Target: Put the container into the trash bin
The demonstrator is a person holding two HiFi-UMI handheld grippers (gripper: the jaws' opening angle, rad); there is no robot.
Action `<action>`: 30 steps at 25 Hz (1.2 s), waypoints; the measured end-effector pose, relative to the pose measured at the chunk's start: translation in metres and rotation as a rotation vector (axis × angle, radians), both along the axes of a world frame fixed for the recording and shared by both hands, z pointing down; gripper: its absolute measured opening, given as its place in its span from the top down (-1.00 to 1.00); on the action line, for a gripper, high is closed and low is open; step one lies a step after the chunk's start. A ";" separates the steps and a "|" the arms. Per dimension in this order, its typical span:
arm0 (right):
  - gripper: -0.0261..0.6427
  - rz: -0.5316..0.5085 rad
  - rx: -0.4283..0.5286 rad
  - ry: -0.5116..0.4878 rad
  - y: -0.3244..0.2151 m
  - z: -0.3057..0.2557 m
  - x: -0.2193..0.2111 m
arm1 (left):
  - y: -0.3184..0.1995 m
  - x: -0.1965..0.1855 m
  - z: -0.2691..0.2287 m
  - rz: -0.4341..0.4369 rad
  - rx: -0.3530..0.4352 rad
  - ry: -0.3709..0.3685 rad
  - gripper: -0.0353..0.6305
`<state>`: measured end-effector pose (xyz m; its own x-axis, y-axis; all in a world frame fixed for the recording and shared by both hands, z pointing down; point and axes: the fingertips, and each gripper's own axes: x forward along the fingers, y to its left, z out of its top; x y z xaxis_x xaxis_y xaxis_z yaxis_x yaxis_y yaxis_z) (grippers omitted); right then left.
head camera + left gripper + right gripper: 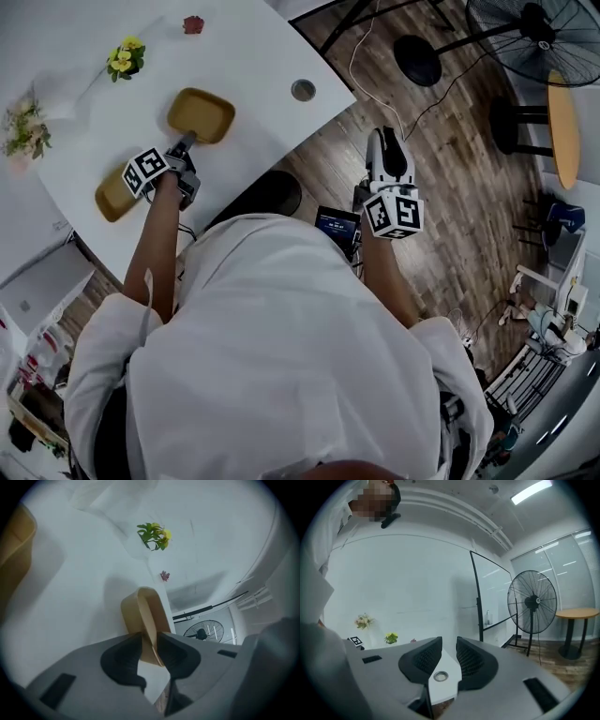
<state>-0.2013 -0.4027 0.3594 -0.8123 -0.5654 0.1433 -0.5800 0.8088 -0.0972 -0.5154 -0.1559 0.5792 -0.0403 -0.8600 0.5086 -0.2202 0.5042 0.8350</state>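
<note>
worktop [253, 56]: white | mustard container [201, 114]: centre | second container [111, 202]: 7 o'clock | yellow flowers [125, 58]: 11 | red flower [193, 24]: 1 | pale bouquet [23, 127]: 9 | metal ring [303, 90]: 3

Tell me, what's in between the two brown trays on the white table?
The left tongs sit between the far tray and the near tray, as the head view shows. They pinch the far tray's rim.

In the left gripper view, the near wall of the tan container [146, 613] disappears between the pads of the left gripper [150, 651], and the left edge cuts off a second tan container [16, 541]. In the head view, the person's shoulder [239, 246] hides the near side of the dark round bin [274, 190]; the top edge crops the floor fan [534, 33].
</note>
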 end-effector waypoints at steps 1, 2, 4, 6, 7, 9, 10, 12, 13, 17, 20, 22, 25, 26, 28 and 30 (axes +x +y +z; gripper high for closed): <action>0.58 0.015 -0.006 0.003 0.000 0.003 0.004 | -0.003 0.000 0.001 0.001 0.004 0.011 0.61; 0.58 0.028 -0.016 0.005 0.000 0.006 0.008 | -0.005 0.000 0.001 0.001 0.008 0.015 0.70; 0.58 0.055 -0.038 0.003 0.000 0.011 0.018 | -0.008 0.001 -0.001 0.002 0.018 0.012 0.73; 0.58 0.075 -0.040 -0.001 0.002 0.011 0.029 | -0.014 0.003 -0.006 0.014 0.034 0.007 0.79; 0.58 0.085 -0.035 -0.004 0.002 0.010 0.035 | -0.019 0.004 -0.010 0.031 0.043 -0.002 0.81; 0.58 0.109 -0.024 -0.011 0.004 0.009 0.047 | -0.030 0.008 -0.020 0.073 0.063 -0.027 0.82; 0.58 0.120 -0.019 -0.015 0.006 0.010 0.053 | -0.034 0.011 -0.025 0.089 0.076 -0.037 0.82; 0.59 0.139 -0.005 -0.021 0.008 0.008 0.066 | -0.042 0.020 -0.036 0.112 0.107 -0.051 0.82; 0.59 0.146 0.006 -0.023 0.009 0.007 0.073 | -0.046 0.026 -0.042 0.122 0.123 -0.057 0.82; 0.59 0.156 0.077 -0.006 0.021 -0.002 0.107 | -0.062 0.062 -0.058 0.169 0.167 -0.073 0.82; 0.59 0.157 0.120 0.007 0.033 -0.006 0.136 | -0.070 0.094 -0.072 0.203 0.202 -0.079 0.82; 0.59 0.162 0.135 0.001 0.041 -0.009 0.158 | -0.073 0.119 -0.083 0.223 0.225 -0.083 0.82; 0.59 0.169 0.153 -0.013 0.054 -0.012 0.188 | -0.072 0.158 -0.098 0.252 0.258 -0.087 0.82; 0.59 0.165 0.168 -0.010 0.059 -0.013 0.197 | -0.070 0.170 -0.101 0.261 0.266 -0.088 0.82; 0.60 0.138 0.209 0.012 0.072 -0.014 0.211 | -0.068 0.197 -0.106 0.278 0.275 -0.088 0.82; 0.60 0.113 0.230 0.025 0.085 -0.012 0.229 | -0.063 0.224 -0.107 0.297 0.277 -0.088 0.82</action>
